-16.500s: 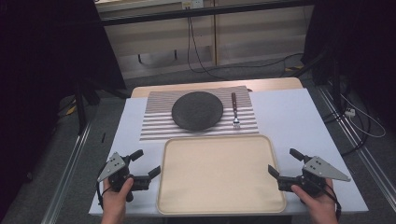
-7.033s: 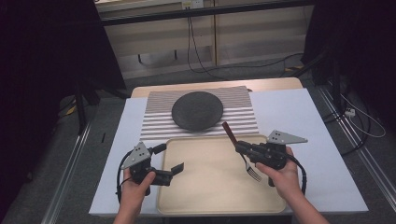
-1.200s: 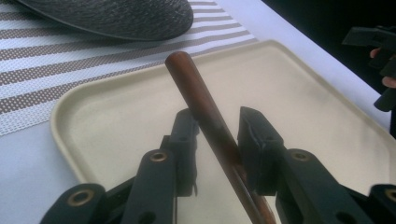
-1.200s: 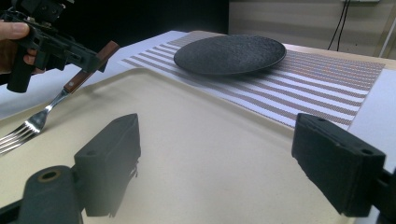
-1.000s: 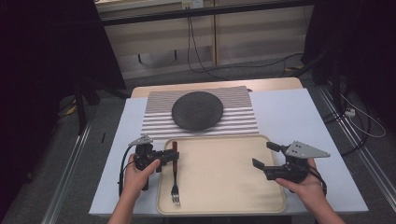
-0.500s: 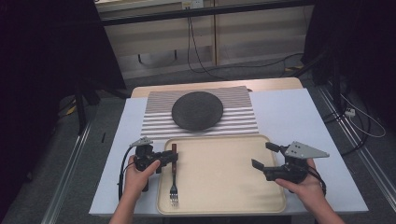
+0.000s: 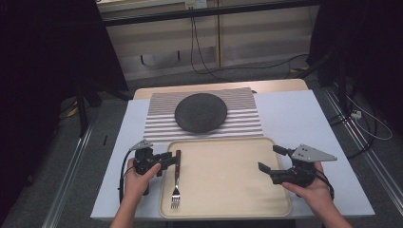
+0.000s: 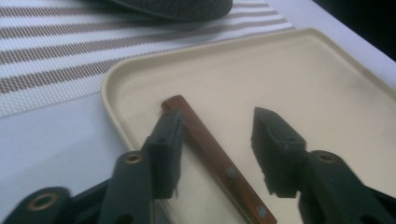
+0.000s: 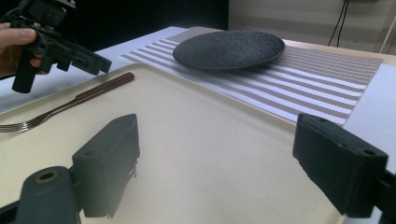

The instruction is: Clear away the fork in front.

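Left tongs [image 7: 167,158] level at tray's [image 7: 228,209] near-left rim, jaws just opening astride fork [image 7: 176,179] handle, seemingly unclamped; fork lies on tray. Right tongs [image 7: 272,159] level, jaws apart, empty. No writing legible.

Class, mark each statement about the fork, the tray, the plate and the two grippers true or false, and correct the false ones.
1. The fork lies on the tray. True.
2. The left gripper is clamped on the fork's handle. False: its jaws have just been opening and stand apart, the handle lying between them, close against one jaw.
3. The dark plate sits on the tray. False: it sits on the striped placemat beyond the tray.
4. The right gripper is open and holds nothing. True.
5. The fork's tines point toward the plate. False: they point toward the person's side.
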A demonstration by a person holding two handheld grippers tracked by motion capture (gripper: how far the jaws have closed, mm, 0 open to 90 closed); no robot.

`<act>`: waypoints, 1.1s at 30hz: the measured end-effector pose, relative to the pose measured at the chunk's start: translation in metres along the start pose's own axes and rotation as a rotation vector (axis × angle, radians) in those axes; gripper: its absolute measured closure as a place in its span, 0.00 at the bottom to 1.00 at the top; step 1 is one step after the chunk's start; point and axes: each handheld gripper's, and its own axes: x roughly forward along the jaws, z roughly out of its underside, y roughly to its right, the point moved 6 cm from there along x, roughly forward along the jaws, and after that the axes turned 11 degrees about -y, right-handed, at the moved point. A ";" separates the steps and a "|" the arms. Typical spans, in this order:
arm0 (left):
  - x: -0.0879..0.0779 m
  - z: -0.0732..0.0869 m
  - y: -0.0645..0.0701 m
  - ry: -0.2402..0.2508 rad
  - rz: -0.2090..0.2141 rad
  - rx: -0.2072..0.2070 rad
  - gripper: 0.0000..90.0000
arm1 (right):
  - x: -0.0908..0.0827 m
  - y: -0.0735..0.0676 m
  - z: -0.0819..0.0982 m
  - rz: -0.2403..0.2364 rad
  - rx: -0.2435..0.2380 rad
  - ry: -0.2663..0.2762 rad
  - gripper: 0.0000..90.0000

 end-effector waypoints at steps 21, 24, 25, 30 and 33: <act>-0.043 0.008 0.012 0.035 -0.057 0.115 0.20 | -0.006 0.000 0.006 0.011 -0.001 -0.046 0.15; -0.045 0.011 0.011 0.031 -0.068 0.122 0.19 | -0.008 0.003 0.008 0.018 0.004 -0.050 0.15; -0.046 0.012 0.010 0.025 -0.071 0.127 0.18 | -0.009 0.003 0.008 0.019 0.004 -0.052 0.15; -0.051 0.016 0.010 0.028 -0.080 0.130 0.16 | -0.013 0.007 0.012 0.025 0.008 -0.060 0.15; -0.053 0.018 0.008 0.027 -0.083 0.130 0.15 | -0.016 0.008 0.016 0.030 0.013 -0.066 0.15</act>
